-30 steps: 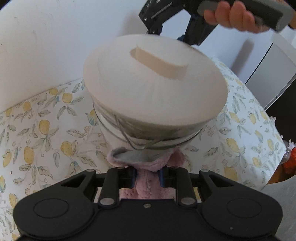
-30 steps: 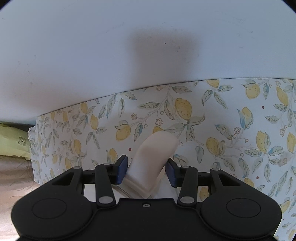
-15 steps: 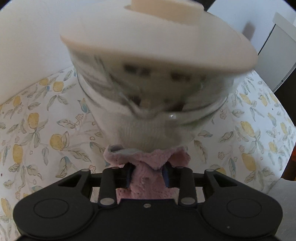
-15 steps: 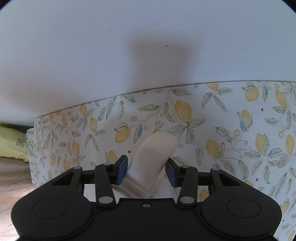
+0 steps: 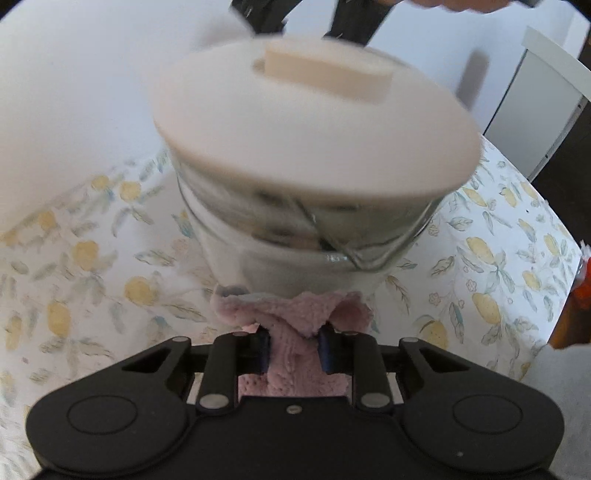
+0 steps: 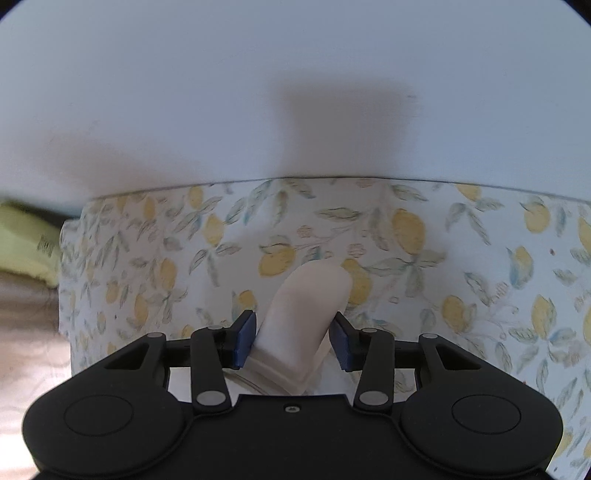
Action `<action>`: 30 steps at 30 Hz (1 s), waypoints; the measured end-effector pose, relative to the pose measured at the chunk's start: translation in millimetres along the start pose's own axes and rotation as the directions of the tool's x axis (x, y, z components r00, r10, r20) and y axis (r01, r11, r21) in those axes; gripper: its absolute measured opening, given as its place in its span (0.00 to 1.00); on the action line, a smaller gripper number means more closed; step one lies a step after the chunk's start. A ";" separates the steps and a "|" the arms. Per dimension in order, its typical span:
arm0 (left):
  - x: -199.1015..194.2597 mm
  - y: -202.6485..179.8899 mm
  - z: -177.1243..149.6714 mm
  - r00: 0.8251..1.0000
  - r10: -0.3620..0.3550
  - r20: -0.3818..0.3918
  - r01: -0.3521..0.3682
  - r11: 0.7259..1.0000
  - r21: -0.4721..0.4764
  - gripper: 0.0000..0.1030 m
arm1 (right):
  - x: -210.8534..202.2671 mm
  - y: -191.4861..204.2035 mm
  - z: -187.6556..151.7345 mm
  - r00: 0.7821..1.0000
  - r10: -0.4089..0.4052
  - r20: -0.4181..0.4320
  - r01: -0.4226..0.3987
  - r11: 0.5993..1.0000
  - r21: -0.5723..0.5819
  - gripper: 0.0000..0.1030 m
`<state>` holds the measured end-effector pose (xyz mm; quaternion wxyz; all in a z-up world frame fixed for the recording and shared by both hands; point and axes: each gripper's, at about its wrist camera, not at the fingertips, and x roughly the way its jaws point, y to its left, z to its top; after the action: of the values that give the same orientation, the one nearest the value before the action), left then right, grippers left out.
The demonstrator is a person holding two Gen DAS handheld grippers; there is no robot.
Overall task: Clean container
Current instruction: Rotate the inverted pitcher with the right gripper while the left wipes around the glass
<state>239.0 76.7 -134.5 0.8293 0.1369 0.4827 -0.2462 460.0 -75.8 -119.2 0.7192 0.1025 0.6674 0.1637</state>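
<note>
A glass jar (image 5: 266, 251) with a wire clasp (image 5: 369, 254) and a wide cream lid (image 5: 295, 140) fills the left wrist view, tilted and blurred by motion. My left gripper (image 5: 293, 347) is shut on a pink cloth (image 5: 295, 321), whose bunched front edge presses against the jar's lower glass wall. In the right wrist view my right gripper (image 6: 293, 341) is closed around the lid's cream handle (image 6: 306, 314) from above. The same handle (image 5: 325, 74) shows on top of the lid, with a hand (image 5: 443, 3) above it. The jar's base is hidden behind the cloth.
A lemon-print tablecloth (image 5: 498, 258) covers the table, which meets a white wall (image 6: 295, 92) at the back. A white cabinet (image 5: 546, 92) stands to the right and something orange (image 5: 580, 295) sits at the table's right edge. A yellow-green item (image 6: 22, 240) lies beyond the table's left end.
The jar has swung in the left wrist view, from close and high half a second ago to lower and tilted now. The cloth stays against the glass, and both grips are unchanged.
</note>
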 end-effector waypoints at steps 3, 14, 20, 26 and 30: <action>-16.6 -0.4 2.5 1.000 0.007 0.010 -0.007 1.000 0.020 0.22 | 5.8 13.5 3.1 1.000 -0.002 -0.020 0.001 0.999 -0.051 0.46; -30.3 -1.4 6.2 0.999 0.025 -0.022 -0.022 0.994 0.109 0.23 | 16.8 46.2 4.1 0.999 -0.002 -0.052 -0.008 0.982 -0.186 0.45; -17.3 -2.3 -0.8 0.999 0.024 -0.045 -0.019 0.994 0.111 0.24 | 17.0 48.9 2.2 0.999 0.006 -0.052 -0.017 0.978 -0.209 0.44; 0.4 -1.3 -12.0 0.999 0.010 -0.050 -0.004 0.994 0.111 0.25 | 17.3 53.7 -1.1 0.999 -0.001 -0.046 -0.009 0.973 -0.229 0.45; 10.3 3.5 -18.5 0.999 -0.008 -0.051 0.013 0.996 0.087 0.25 | 17.3 57.0 -3.5 0.999 -0.002 -0.041 -0.009 0.968 -0.252 0.44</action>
<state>231.6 85.4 -152.7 0.8088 0.1765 0.4930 -0.2677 451.8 -16.9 -114.7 0.7123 0.0081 0.6556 0.2504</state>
